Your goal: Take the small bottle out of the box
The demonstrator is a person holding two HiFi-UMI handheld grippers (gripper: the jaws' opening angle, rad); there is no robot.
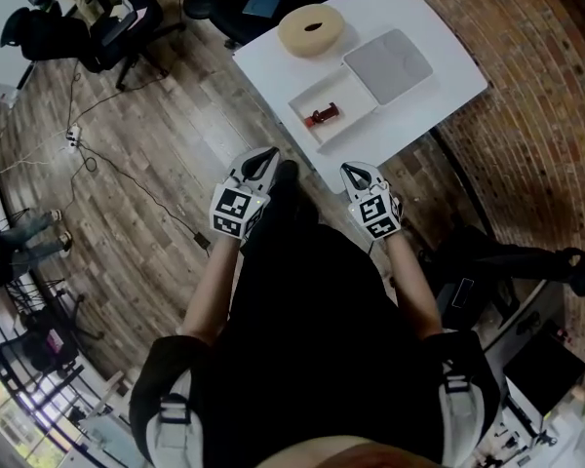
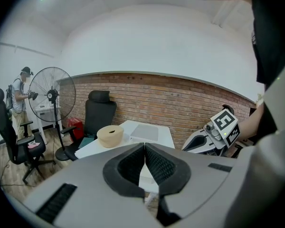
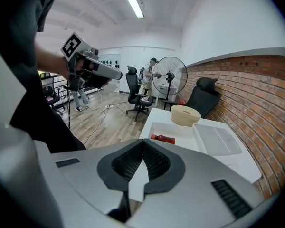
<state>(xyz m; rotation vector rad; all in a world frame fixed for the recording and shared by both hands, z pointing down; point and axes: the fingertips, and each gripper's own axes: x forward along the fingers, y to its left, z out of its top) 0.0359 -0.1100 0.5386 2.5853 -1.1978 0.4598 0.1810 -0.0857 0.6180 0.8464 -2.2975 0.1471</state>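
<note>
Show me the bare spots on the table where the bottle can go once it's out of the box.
On the table: the strip between the box and lid and the brick-side edge; the near corner in front of the box; a smaller patch between the tan ring and the box. The middle is crowded.

we are looking at a white table [image 1: 431, 100] standing just ahead of the left tongs [image 1: 269, 154] and the right tongs [image 1: 352, 170], on a wooden plank floor [image 1: 166, 125]. a red brick wall [image 1: 556, 96] is running along beyond the right tongs. cables [image 1: 127, 178] are trailing over the floor out past the left tongs, where a black office chair [image 1: 127, 22] is standing. far ahead of the right tongs a pedestal fan [image 3: 170, 76] is standing, and a ceiling strip light [image 3: 132, 1] is glowing overhead.
</note>
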